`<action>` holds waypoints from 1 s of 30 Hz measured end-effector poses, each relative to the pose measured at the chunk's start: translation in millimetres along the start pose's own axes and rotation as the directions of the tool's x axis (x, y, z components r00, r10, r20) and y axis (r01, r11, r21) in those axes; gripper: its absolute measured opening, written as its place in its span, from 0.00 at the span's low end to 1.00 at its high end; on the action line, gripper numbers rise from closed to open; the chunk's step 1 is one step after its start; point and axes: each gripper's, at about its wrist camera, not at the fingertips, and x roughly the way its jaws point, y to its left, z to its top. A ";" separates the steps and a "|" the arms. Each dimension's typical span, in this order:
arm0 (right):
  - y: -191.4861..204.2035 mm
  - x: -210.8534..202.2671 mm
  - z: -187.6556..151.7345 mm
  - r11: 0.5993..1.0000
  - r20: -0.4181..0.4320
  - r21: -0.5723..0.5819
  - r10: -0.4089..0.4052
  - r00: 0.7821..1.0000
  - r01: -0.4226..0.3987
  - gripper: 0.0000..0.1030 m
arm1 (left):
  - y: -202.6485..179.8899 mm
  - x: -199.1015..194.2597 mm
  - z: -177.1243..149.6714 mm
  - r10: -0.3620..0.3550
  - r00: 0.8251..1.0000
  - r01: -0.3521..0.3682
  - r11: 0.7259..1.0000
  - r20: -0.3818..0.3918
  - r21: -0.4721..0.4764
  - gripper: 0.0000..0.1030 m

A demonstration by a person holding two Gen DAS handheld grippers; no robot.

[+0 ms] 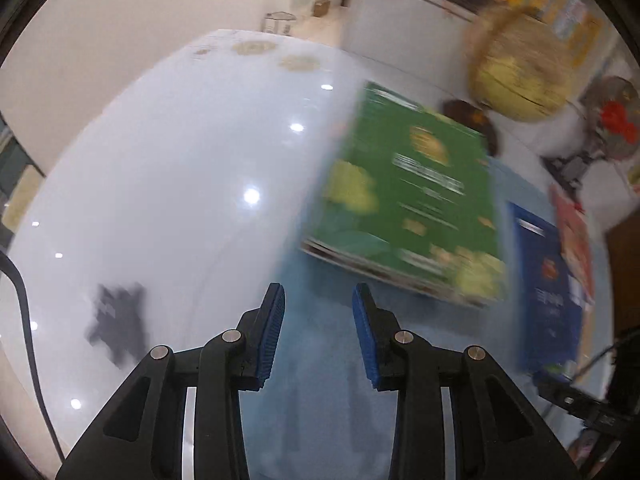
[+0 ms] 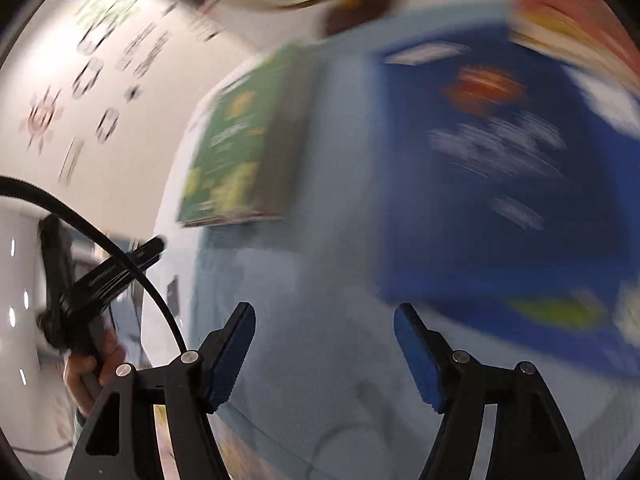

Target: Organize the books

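Note:
A green book (image 1: 416, 200) lies flat on a pale blue mat (image 1: 328, 344), on top of other books whose page edges show beneath it. A dark blue book (image 1: 550, 288) lies to its right, and a red book (image 1: 574, 236) beyond that. My left gripper (image 1: 319, 300) hovers over the mat just short of the green book, its jaws a little apart with nothing between them. In the blurred right wrist view my right gripper (image 2: 325, 318) stands open and empty above the mat (image 2: 312, 320), between the green book (image 2: 240, 144) and the dark blue book (image 2: 500, 168).
A glossy white table (image 1: 180, 180) spreads to the left of the mat. A yellow globe (image 1: 520, 72) on a dark base stands behind the books, a small fan (image 1: 608, 124) to its right. A hand (image 2: 94, 364) holding the other gripper shows at left.

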 end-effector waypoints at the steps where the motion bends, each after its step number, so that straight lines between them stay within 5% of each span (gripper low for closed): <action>1: -15.7 -11.7 -6.5 0.999 0.010 0.033 -0.008 1.000 0.008 0.68 | -12.4 -2.0 -5.0 -0.026 1.000 0.026 1.000 -0.009 0.007 0.33; 5: -73.4 -61.3 -18.5 0.993 0.055 0.107 -0.064 0.996 0.058 0.68 | -95.8 6.3 -34.5 -0.169 0.980 0.178 0.980 -0.105 0.086 0.33; 10: -99.5 -99.9 3.2 0.989 0.118 0.062 -0.137 0.984 0.130 0.68 | -174.7 40.0 -51.6 -0.206 0.960 0.236 0.959 -0.190 0.154 0.33; 14: -98.5 -102.8 33.2 0.990 0.156 0.016 -0.142 0.977 0.141 0.64 | -195.5 67.3 -52.6 -0.144 0.974 0.168 0.977 -0.176 0.129 0.33; 17: -91.0 -96.4 46.1 0.973 0.163 -0.056 -0.212 0.964 0.224 0.50 | -201.1 81.6 -55.8 -0.099 0.978 0.122 0.986 -0.186 0.116 0.33; 21: -88.4 -67.9 53.1 0.954 0.114 -0.123 -0.261 0.958 0.275 0.45 | -203.4 83.4 -61.2 -0.186 0.966 0.199 0.978 -0.177 0.062 0.57; 26: -85.7 -69.6 34.0 0.934 0.097 -0.218 -0.268 0.959 0.283 0.45 | -210.8 72.7 -86.3 -0.208 0.960 0.223 0.973 -0.186 0.065 0.57; 30: -100.6 -88.9 8.9 0.922 0.061 -0.271 -0.270 0.961 0.276 0.45 | -210.9 54.1 -130.8 -0.293 0.932 0.304 0.952 -0.212 0.021 0.57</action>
